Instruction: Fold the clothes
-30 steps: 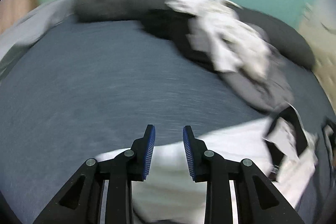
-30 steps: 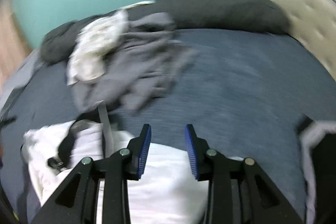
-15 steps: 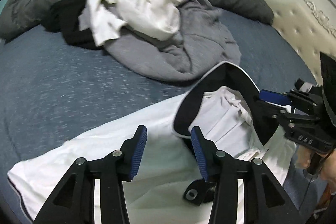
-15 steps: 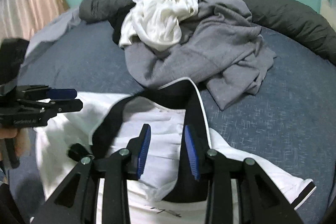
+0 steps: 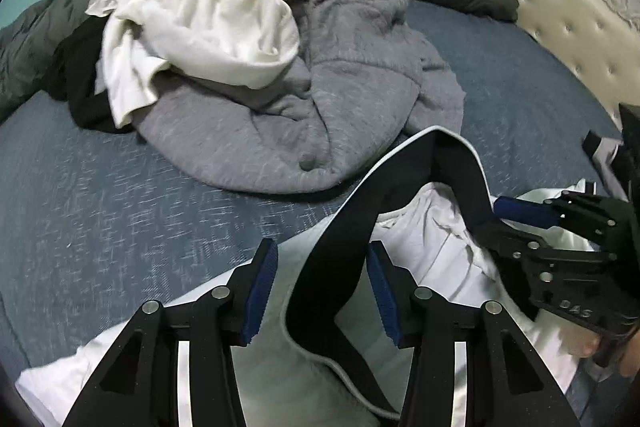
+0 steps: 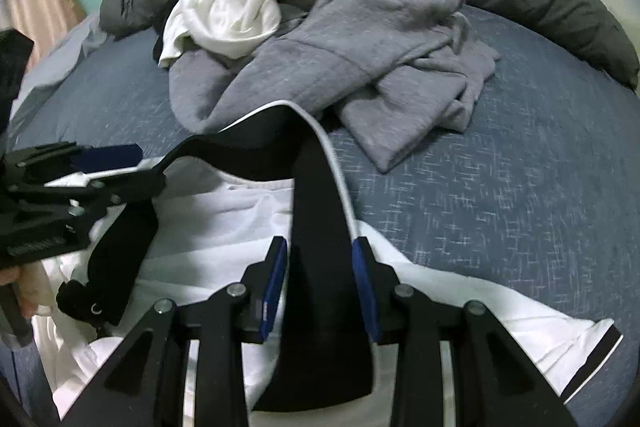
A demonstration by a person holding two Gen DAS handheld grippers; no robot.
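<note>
Hovering low over the white garment (image 5: 280,379), both claws (image 5: 322,291) (image 6: 320,285) gape around its black collar (image 5: 332,287).

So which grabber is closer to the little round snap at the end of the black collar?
Left. The left gripper reaches in just above the snap; the right gripper straddles the black collar farther along.

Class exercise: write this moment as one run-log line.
stage: pre-grasp | left gripper: open, astride black collar | right gripper: open, astride collar | white garment: on bed, unfolded
</note>
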